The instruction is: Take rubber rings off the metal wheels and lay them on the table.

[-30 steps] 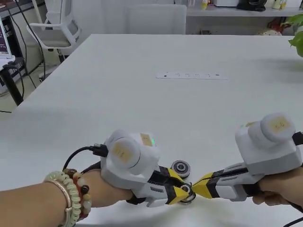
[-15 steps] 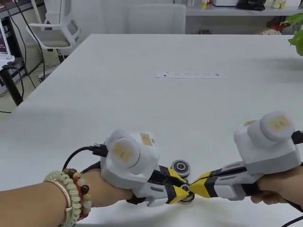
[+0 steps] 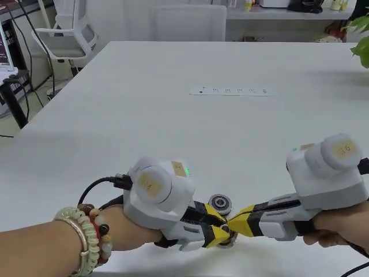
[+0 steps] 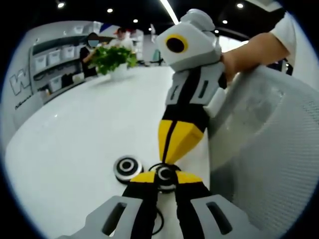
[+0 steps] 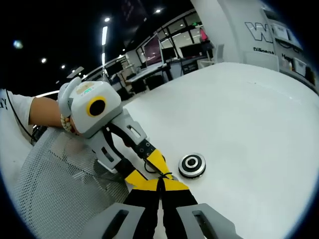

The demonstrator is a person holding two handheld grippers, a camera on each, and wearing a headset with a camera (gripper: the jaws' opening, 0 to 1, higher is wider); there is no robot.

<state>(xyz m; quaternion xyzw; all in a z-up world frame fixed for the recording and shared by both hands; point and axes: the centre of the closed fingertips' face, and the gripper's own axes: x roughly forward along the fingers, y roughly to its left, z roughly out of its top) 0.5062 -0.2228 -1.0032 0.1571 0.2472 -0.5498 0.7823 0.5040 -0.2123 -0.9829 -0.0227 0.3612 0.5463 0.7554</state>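
Left gripper (image 4: 165, 179): I find its two yellow fingertips clamped on a small metal wheel (image 4: 164, 173), one tip on each side. The wheel is held low over the white table (image 3: 173, 115), at the near edge in the head view.

Right gripper (image 5: 159, 183): it comes in from the opposite side, and its tips meet the left gripper's tips at the held wheel. Its fingers are pressed together with no gap that I can see. A thin black strand of the rubber ring (image 5: 166, 175) shows right at their ends, against the wheel. I cannot tell how much of the ring is still seated on the wheel.

Second wheel (image 5: 192, 165): it lies flat on the table just beyond the meeting point of the two grippers. It is apart from both sets of fingers, and its dark ring is in place around it.
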